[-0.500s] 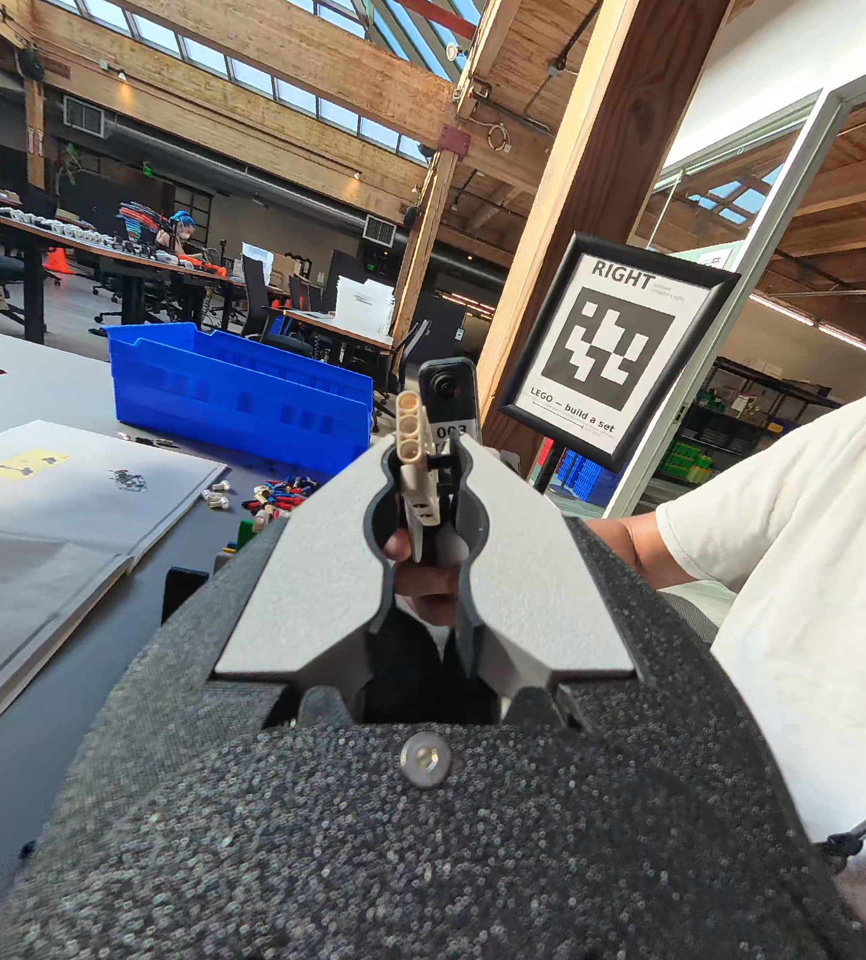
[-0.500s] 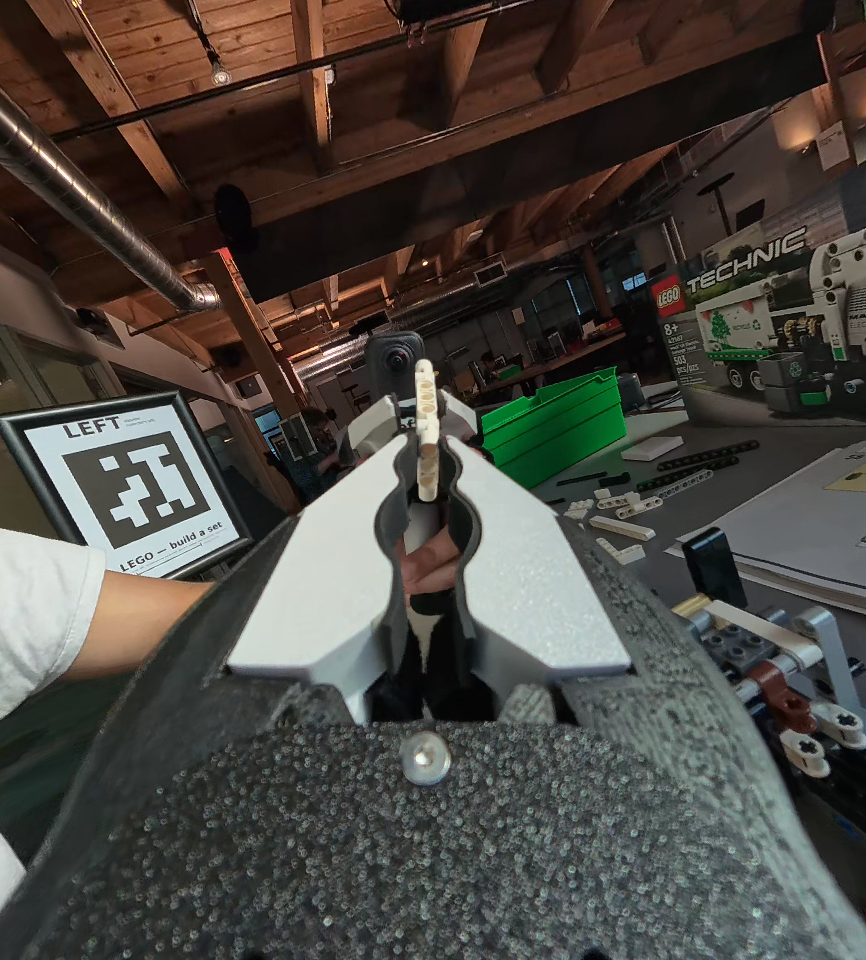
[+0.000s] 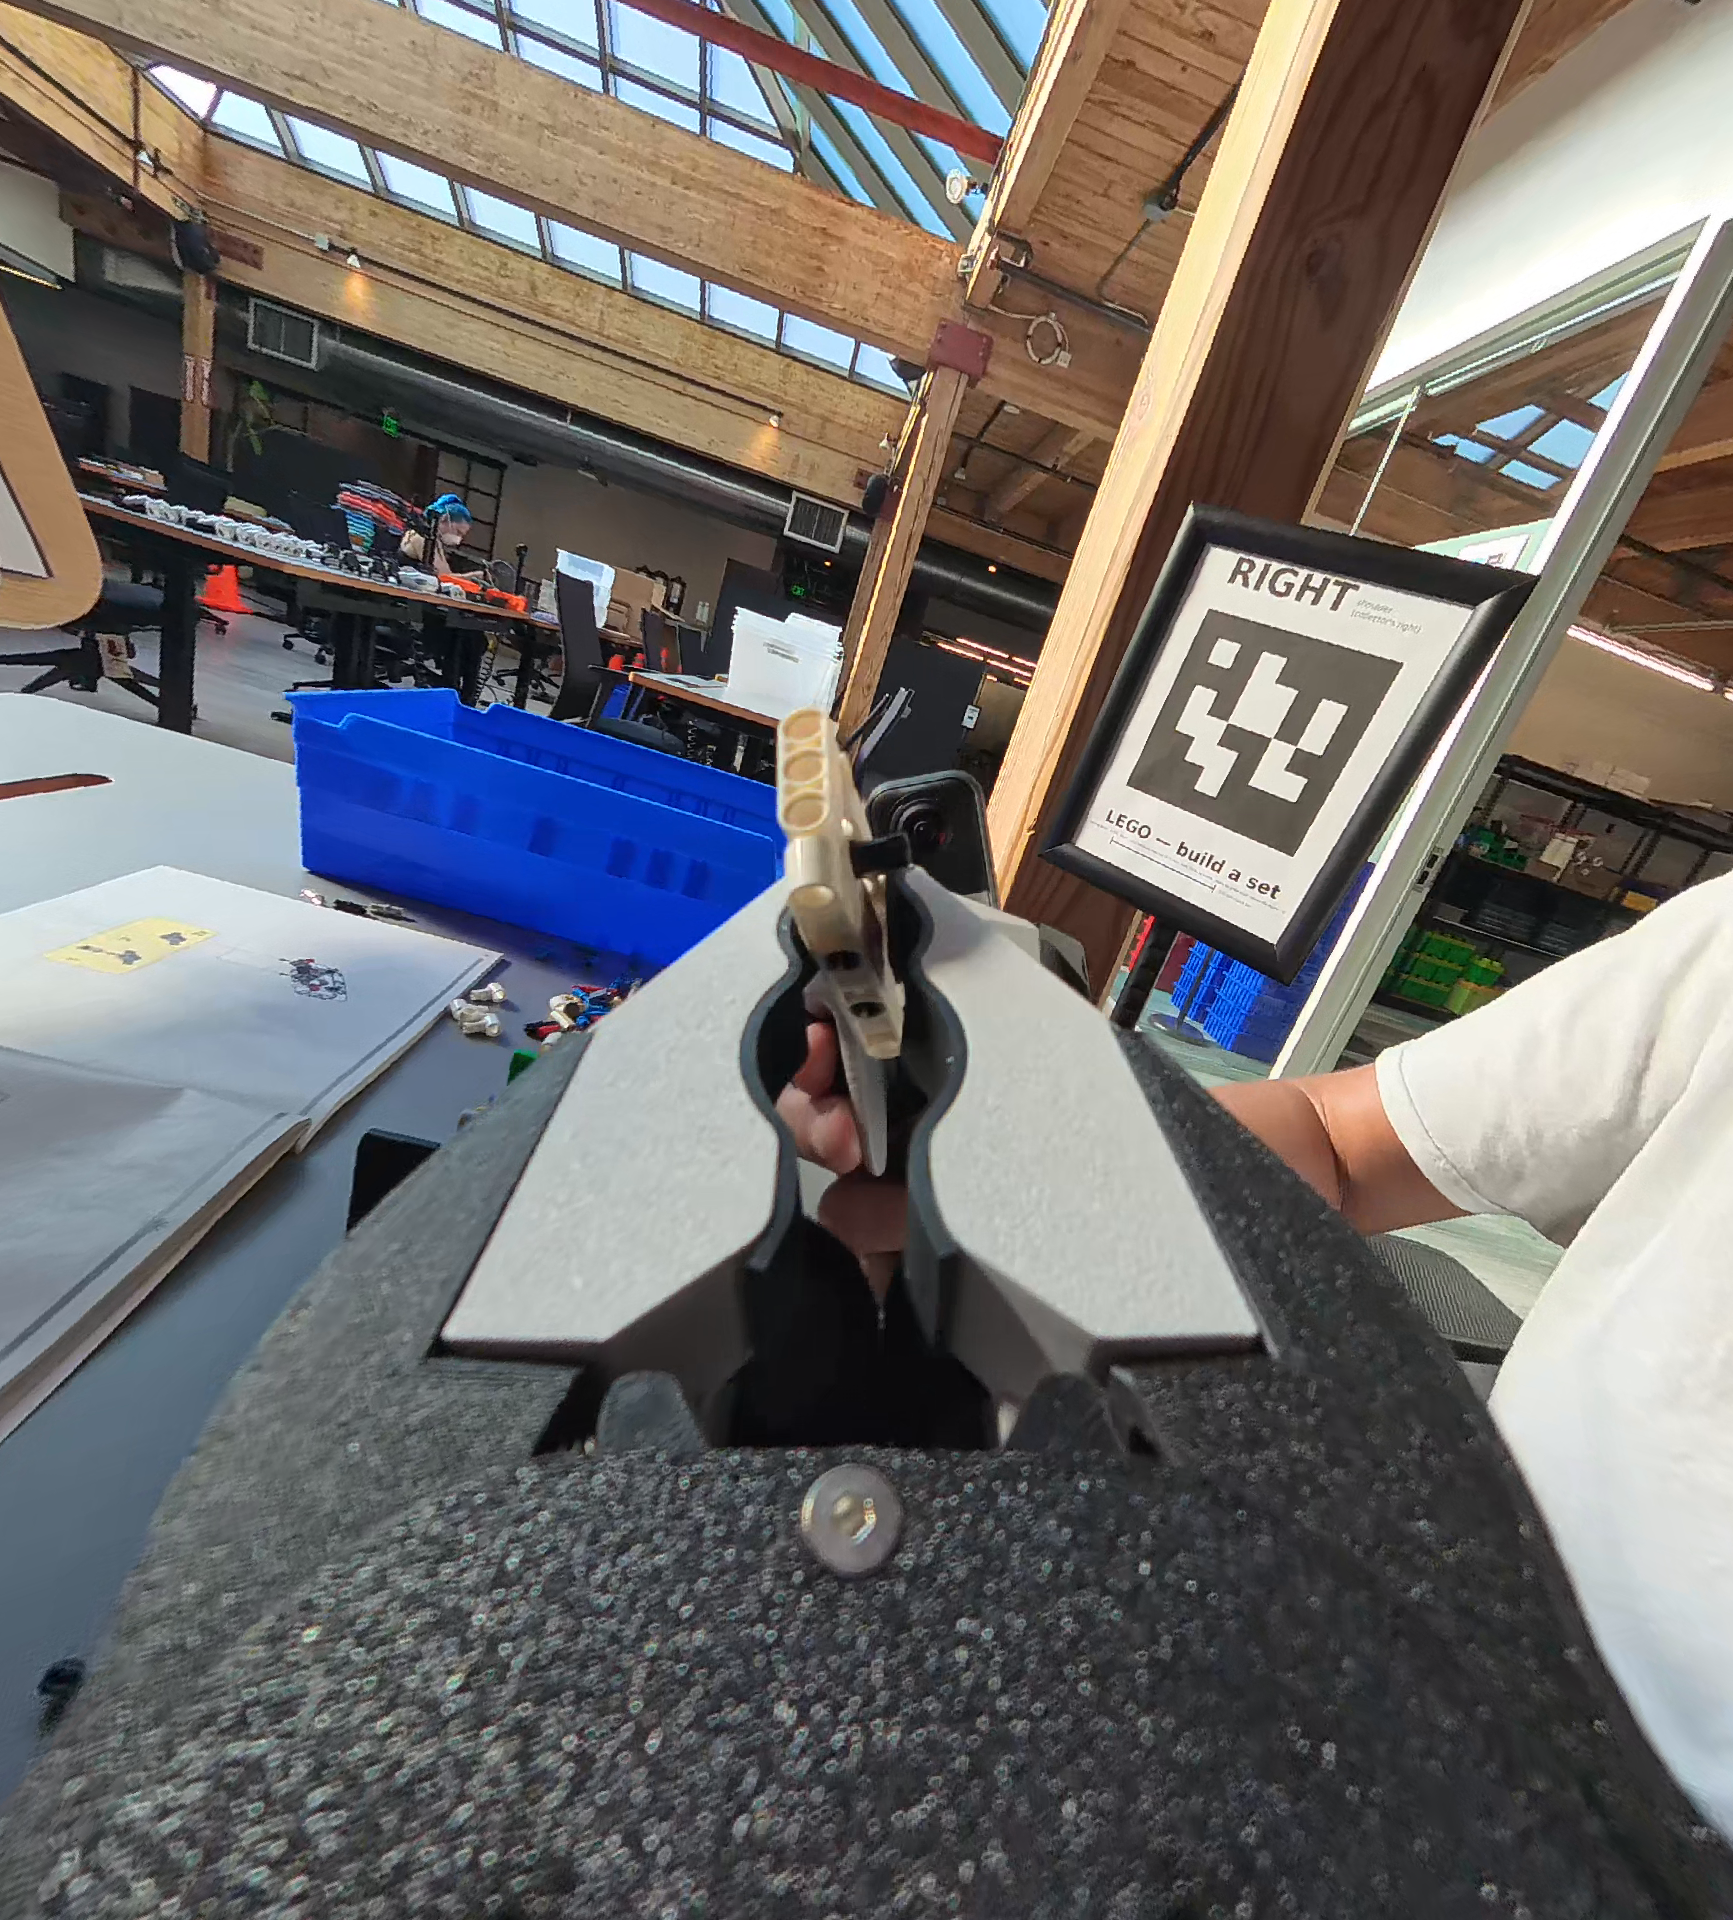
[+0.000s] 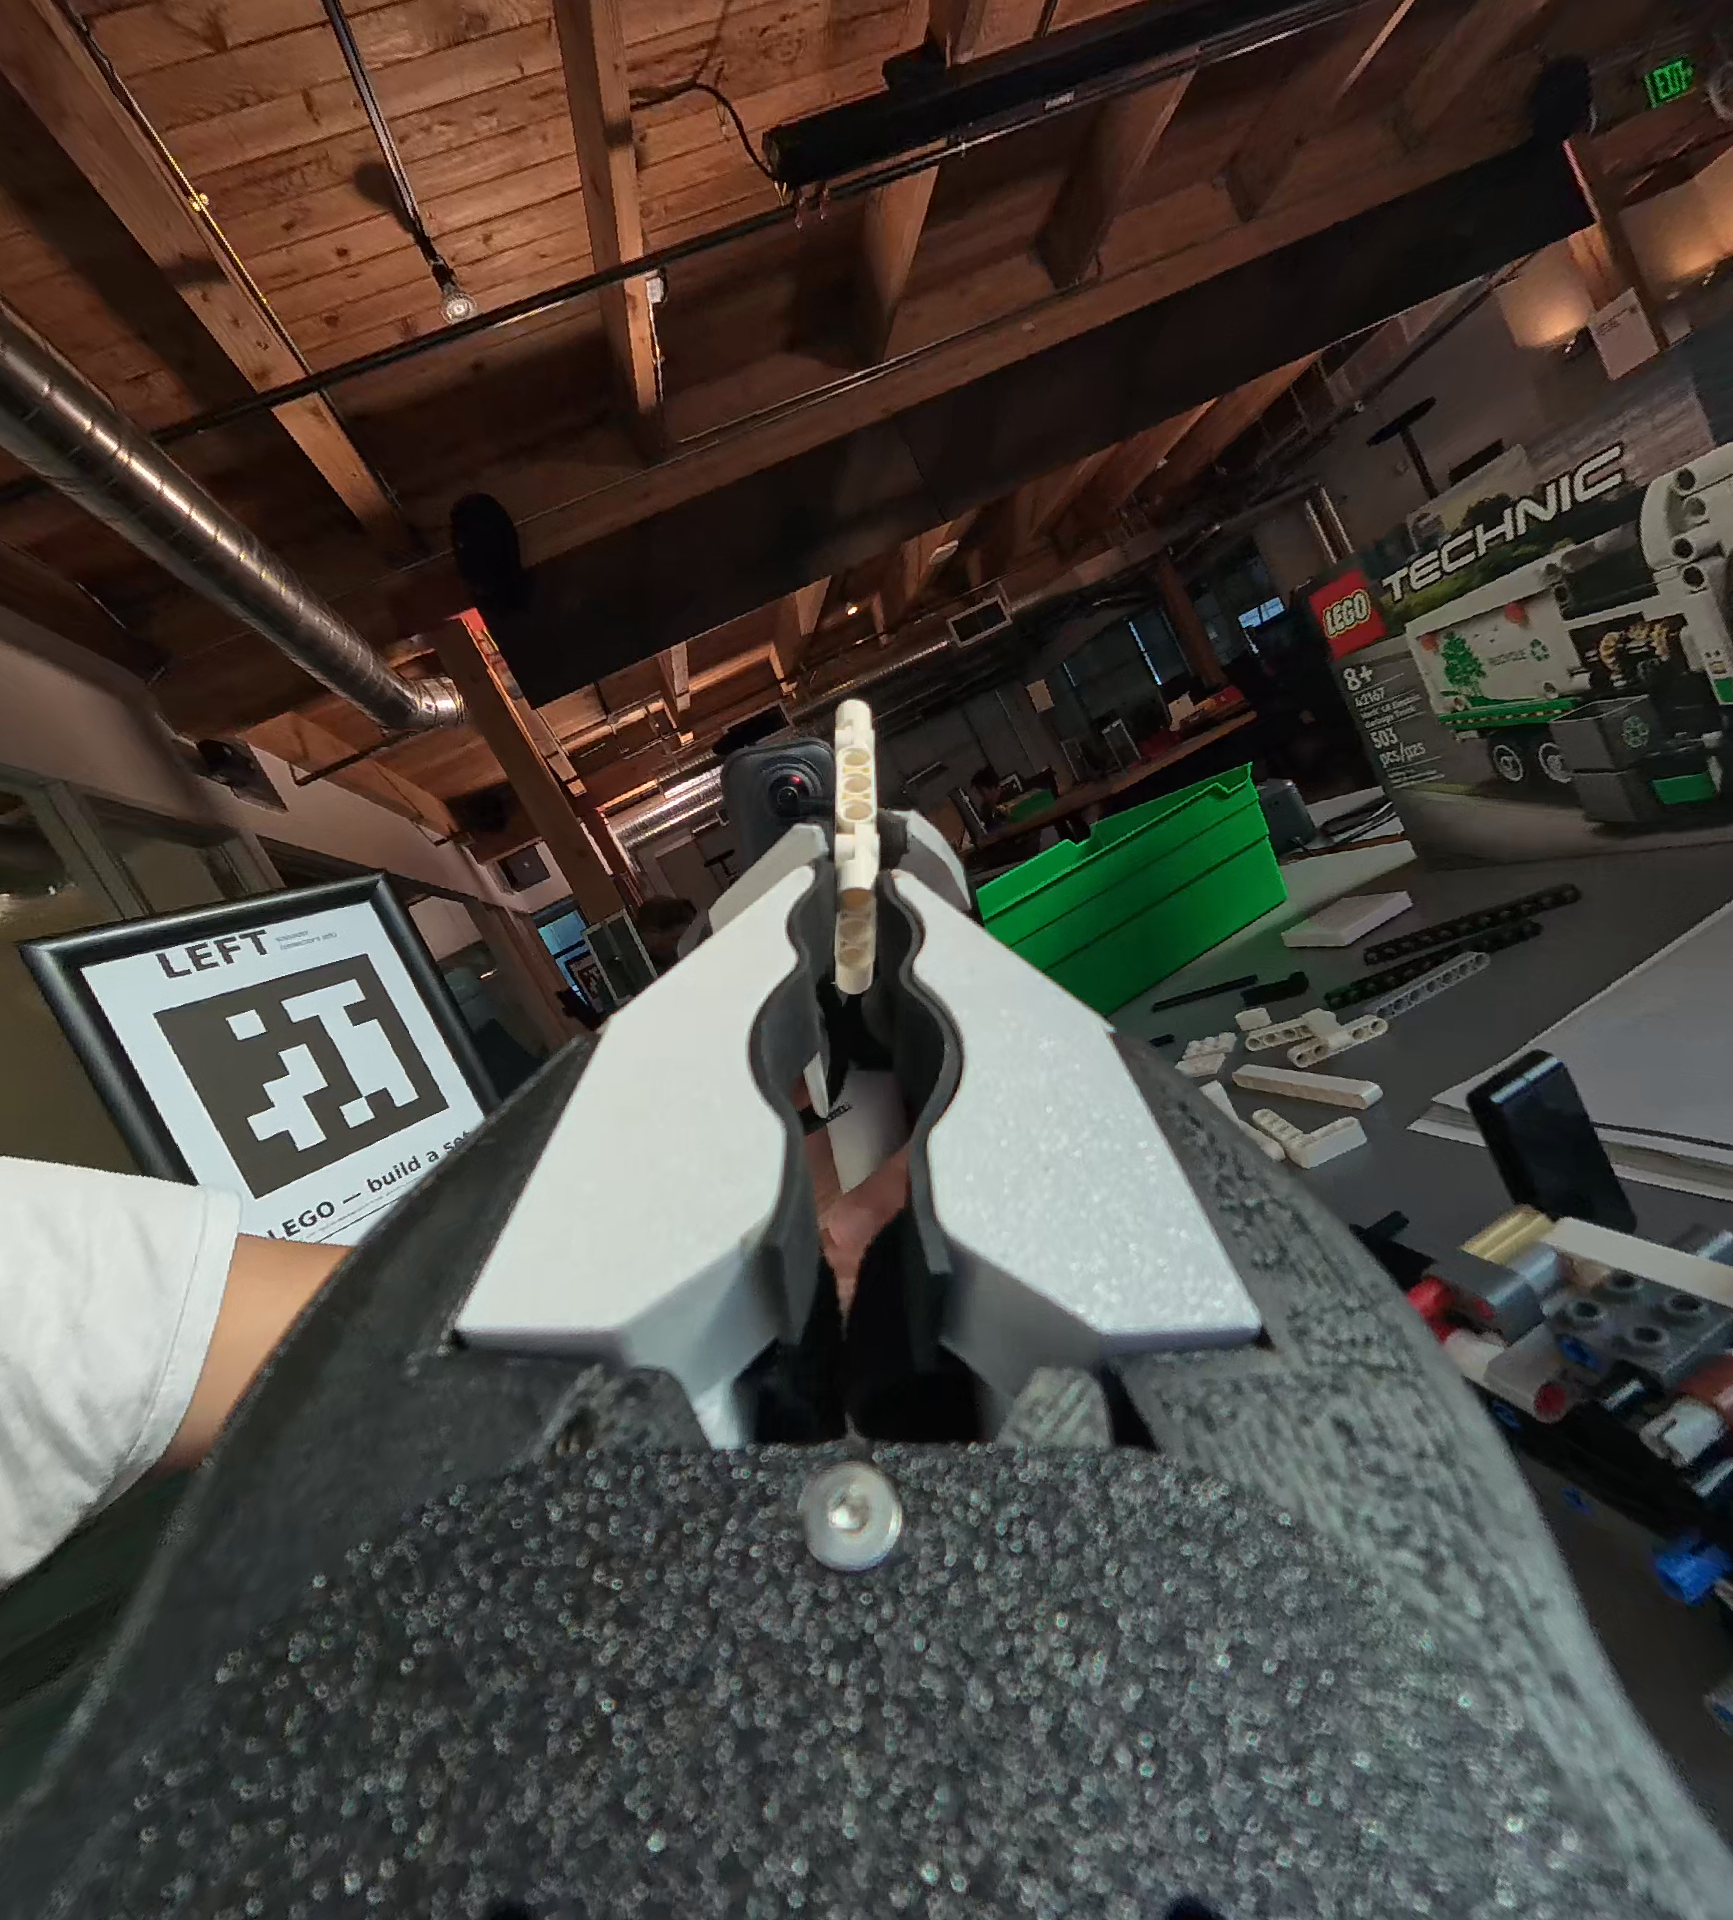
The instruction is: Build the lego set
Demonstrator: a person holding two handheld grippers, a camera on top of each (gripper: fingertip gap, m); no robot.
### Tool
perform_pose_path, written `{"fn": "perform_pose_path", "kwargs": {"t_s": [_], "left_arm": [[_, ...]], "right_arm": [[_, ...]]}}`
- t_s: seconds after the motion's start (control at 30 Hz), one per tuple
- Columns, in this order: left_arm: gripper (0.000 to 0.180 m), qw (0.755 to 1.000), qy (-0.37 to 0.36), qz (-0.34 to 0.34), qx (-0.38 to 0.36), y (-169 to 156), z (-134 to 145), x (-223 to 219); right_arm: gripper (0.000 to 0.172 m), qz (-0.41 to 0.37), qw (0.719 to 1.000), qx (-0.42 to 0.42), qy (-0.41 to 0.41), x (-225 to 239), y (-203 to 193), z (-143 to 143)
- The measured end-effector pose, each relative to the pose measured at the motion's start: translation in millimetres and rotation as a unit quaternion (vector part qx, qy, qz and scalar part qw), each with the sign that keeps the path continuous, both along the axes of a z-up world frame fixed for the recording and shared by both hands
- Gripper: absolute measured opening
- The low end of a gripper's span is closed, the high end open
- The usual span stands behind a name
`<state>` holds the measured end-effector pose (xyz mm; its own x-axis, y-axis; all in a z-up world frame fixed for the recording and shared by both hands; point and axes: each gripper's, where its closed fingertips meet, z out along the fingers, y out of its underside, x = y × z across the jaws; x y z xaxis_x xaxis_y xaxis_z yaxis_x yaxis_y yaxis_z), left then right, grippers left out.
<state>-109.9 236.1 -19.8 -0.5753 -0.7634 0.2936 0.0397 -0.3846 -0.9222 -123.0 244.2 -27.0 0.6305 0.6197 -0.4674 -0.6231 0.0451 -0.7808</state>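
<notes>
Held up in the air between the two facing tongs, well above the dark surface (image 4: 1620, 1049): a cream perforated beam assembly (image 3: 826, 842) with a short black pin at its side. Left tongs (image 3: 846, 935) clamped on its lower half, right tongs (image 4: 857, 888) nipped onto the same piece from the opposite side, pads pressing on both. Likely light, rigid and smooth-skinned plastic, so best pinched across the flat faces near the middle, away from the pin, with modest force against twisting.
</notes>
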Motion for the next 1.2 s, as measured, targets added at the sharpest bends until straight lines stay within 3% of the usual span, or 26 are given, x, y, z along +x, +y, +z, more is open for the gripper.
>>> {"fn": "perform_pose_path", "kwargs": {"t_s": [0.23, 0.7, 0.83, 0.97, 1.07, 1.13, 1.2], "left_arm": [[0.01, 1.0, -0.003, 0.014, 0.01, 1, 0, 1], [0.007, 0.999, -0.007, 0.008, -0.051, 8, 5, 0], [0.005, 0.998, 0.023, -0.001, -0.054, 7, 4, 1], [0.004, 0.997, 0.066, 0.02, 0.027, 7, -9, 2], [0.006, 0.981, 0.12, 0.046, 0.147, 13, -27, 3], [0.006, 0.969, 0.153, 0.044, 0.188, 12, -32, 4], [0.006, 0.961, 0.171, 0.046, 0.213, 11, -39, 7]], "right_arm": [[0.005, -0.017, 1.0, 0.017, 0.007, 2, 0, 0], [0.006, -0.037, 0.999, 0.029, 0.012, 7, -2, 2], [0.006, -0.04, 0.999, 0.009, 0.006, 7, 0, -4], [0.017, -0.044, 0.995, -0.052, -0.07, 14, -1, -9], [0.017, -0.071, 0.985, -0.09, -0.129, 41, -22, -4], [0.016, -0.1, 0.964, -0.138, -0.202, 58, -35, -20], [0.014, -0.107, 0.927, -0.212, -0.292, 69, -44, -55]]}}
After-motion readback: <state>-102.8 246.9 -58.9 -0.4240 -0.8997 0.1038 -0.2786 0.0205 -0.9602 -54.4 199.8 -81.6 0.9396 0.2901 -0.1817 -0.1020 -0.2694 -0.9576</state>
